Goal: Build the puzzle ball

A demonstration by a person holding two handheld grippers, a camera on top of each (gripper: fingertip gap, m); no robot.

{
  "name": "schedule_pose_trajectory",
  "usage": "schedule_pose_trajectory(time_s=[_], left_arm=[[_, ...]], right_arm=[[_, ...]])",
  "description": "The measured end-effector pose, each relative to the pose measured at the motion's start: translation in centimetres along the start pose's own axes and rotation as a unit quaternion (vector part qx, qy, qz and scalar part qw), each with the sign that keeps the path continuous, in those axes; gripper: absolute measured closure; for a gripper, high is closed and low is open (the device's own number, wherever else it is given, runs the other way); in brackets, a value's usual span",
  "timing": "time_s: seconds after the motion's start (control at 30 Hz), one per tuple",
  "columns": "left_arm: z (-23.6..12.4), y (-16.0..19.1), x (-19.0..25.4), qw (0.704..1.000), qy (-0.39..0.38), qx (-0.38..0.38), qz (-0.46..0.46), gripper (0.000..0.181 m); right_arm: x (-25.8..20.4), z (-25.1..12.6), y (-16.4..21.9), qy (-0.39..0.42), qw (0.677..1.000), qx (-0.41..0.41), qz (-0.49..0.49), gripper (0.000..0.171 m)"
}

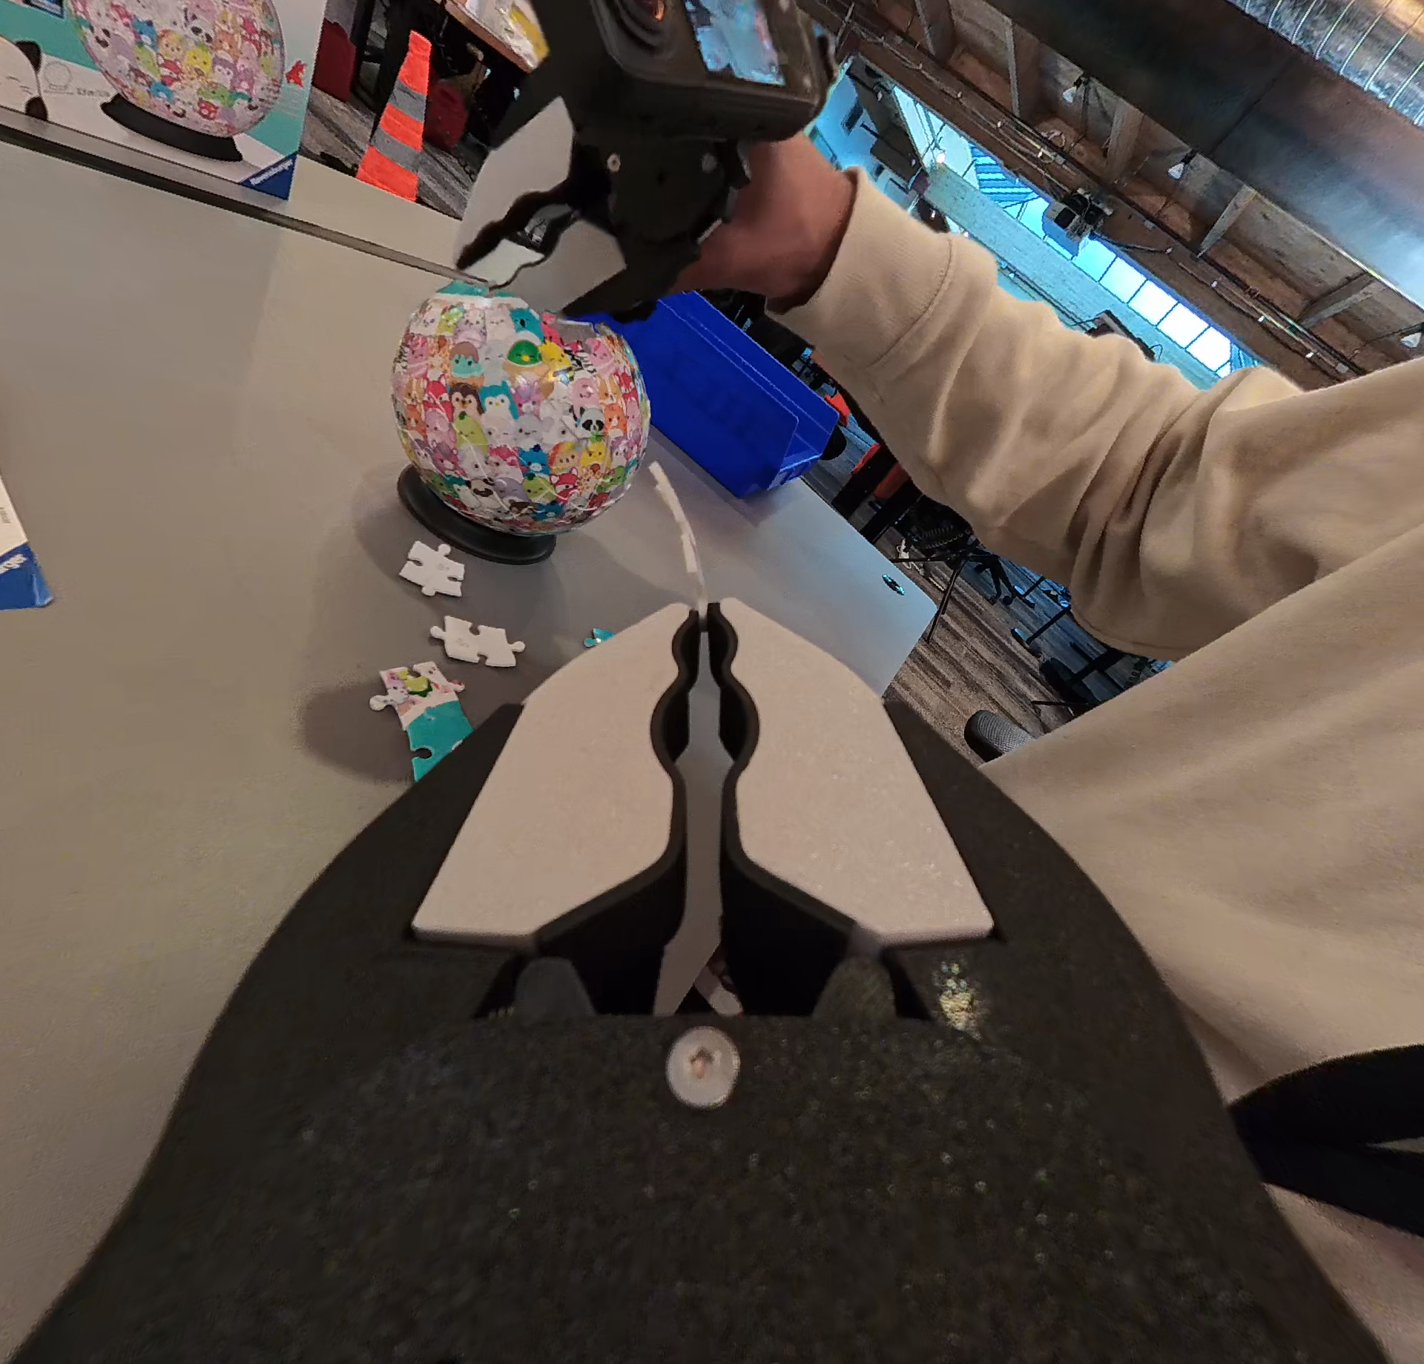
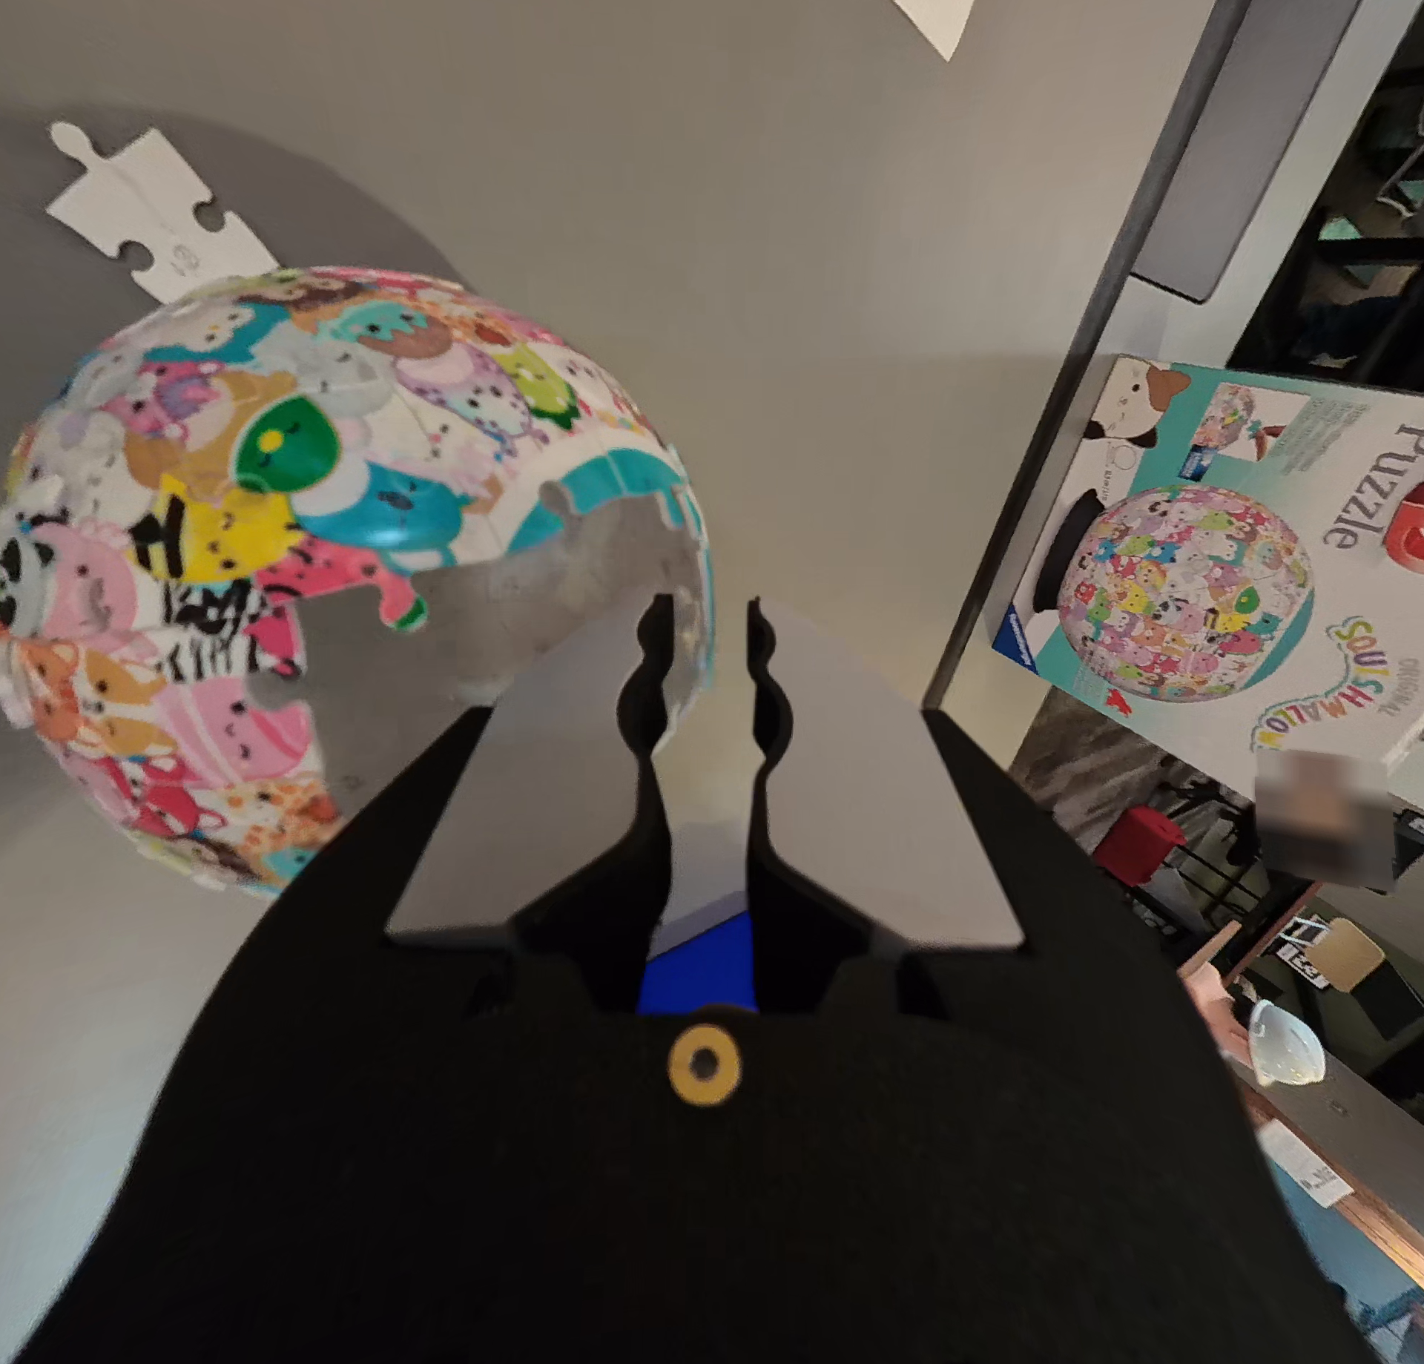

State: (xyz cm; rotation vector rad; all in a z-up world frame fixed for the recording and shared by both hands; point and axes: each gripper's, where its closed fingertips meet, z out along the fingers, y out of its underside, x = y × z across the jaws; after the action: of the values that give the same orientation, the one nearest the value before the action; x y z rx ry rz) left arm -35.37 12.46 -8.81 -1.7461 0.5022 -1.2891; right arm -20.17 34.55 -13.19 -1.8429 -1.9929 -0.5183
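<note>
On the grey tabletop (image 1: 154,418), the puzzle ball (image 1: 520,418) sits on its black stand.
Our left tool (image 1: 703,614) pinches a curved puzzle strip (image 1: 682,533); our right tool (image 2: 705,618), slightly parted and empty, hovers over the ball's gap.

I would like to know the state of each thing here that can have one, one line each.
puzzle ball: unfinished, hole at top, sits on black stand.
left gripper: shut on a curved strip of pieces.
right gripper: open, empty, above the hole.
loose pieces: lying on the table, two white side up.
</note>
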Motion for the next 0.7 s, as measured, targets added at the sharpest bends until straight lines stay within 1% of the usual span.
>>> schedule_pose_trajectory(time_s=[0.1,0.2,0.27,0.33,0.37,0.47,0.57,0.63,0.7], left_arm=[[0.0,0.2,-0.1,1.0,-0.002,-0.004,0.003,0.18],[-0.1,0.3,-0.4,1.0,-0.006,-0.005,0.005,0.18],[-0.1,0.6,-0.8,1.0,-0.006,-0.01,0.002,0.18],[0.0,0.8,-1.3,1.0,-0.005,-0.014,-0.002,0.18],[0.1,0.8,-1.4,1.0,-0.001,-0.014,-0.004,0.18],[1.8,-0.3,-2.1,0.999,0.025,-0.017,-0.01,0.18],[4.7,-2.8,-3.7,0.997,0.033,-0.059,0.026,0.18],[6.5,-5.1,-5.0,0.992,0.029,-0.09,0.08,0.18],[8.2,-7.3,-6.9,0.986,0.017,-0.116,0.118,0.18]], right_arm=[[0.6,-2.0,0.4,0.011,0.999,0.026,0.019,0.151],[2.1,-5.7,1.6,0.049,0.99,0.095,0.09,0.153],[2.1,-8.1,2.6,0.05,0.969,0.176,0.168,0.152],[0.7,-9.3,3.7,0.026,0.931,0.268,0.247,0.145],[-0.5,-9.2,4.4,0.011,0.912,0.3,0.28,0.142],[-3.7,-7.3,6.3,-0.016,0.859,0.367,0.355,0.142],[-4.7,-5.8,7.0,-0.009,0.824,0.417,0.383,0.142],[-4.4,-5.7,6.9,-0.013,0.81,0.446,0.38,0.14],[-3.5,-5.5,7.2,-0.012,0.818,0.442,0.367,0.137]])
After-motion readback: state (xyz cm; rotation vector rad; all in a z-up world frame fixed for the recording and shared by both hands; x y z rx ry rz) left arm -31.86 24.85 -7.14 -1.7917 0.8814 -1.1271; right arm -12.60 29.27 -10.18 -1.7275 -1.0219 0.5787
